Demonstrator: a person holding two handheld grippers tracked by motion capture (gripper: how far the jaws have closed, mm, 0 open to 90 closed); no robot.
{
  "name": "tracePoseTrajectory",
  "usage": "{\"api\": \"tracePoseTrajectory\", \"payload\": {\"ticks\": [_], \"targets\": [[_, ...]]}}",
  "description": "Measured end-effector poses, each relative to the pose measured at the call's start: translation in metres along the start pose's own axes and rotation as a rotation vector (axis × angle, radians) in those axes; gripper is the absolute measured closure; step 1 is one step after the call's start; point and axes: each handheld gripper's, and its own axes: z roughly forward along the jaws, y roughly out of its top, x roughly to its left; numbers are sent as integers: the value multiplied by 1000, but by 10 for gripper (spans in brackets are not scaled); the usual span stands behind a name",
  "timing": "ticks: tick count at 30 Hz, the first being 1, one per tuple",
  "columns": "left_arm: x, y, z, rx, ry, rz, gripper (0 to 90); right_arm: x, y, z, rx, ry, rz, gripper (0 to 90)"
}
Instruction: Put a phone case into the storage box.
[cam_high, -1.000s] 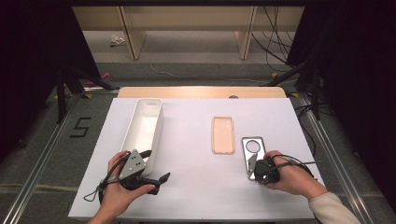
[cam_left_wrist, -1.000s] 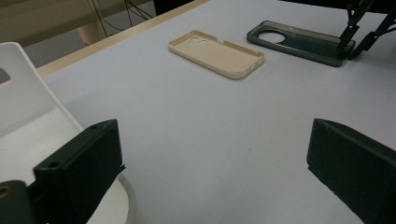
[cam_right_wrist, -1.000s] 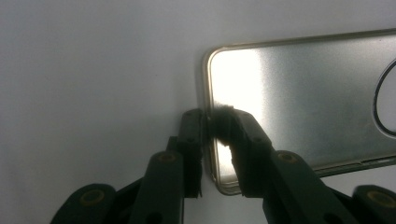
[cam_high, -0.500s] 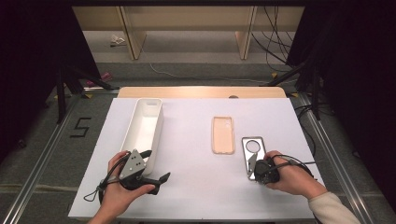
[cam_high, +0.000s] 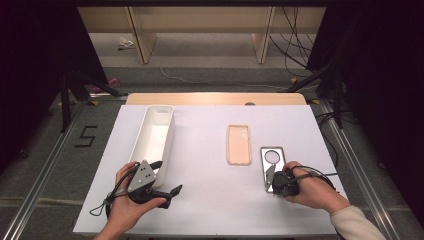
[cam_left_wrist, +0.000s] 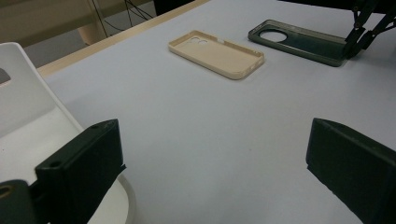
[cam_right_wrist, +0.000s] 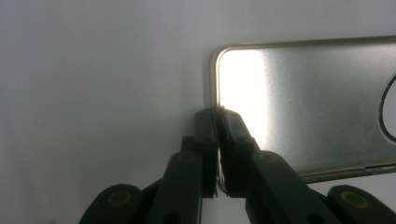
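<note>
high view looks down from above; both claw views sit low (sharing the dark case).

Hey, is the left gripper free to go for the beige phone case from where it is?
Probably yes. The left gripper is open and holds nothing, and bare table lies between it and the beige phone case.

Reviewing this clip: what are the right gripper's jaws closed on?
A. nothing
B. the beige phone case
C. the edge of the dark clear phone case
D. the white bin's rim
C: the right gripper pinches the near edge of the dark clear phone case.
</note>
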Motion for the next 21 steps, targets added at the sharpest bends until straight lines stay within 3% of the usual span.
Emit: {"api": "tracePoseTrajectory", "payload": {"ticks": [21], "targets": [[0,0,0,-2,3,1,31,1,-2,-7,0,-24,-24,887]]}}
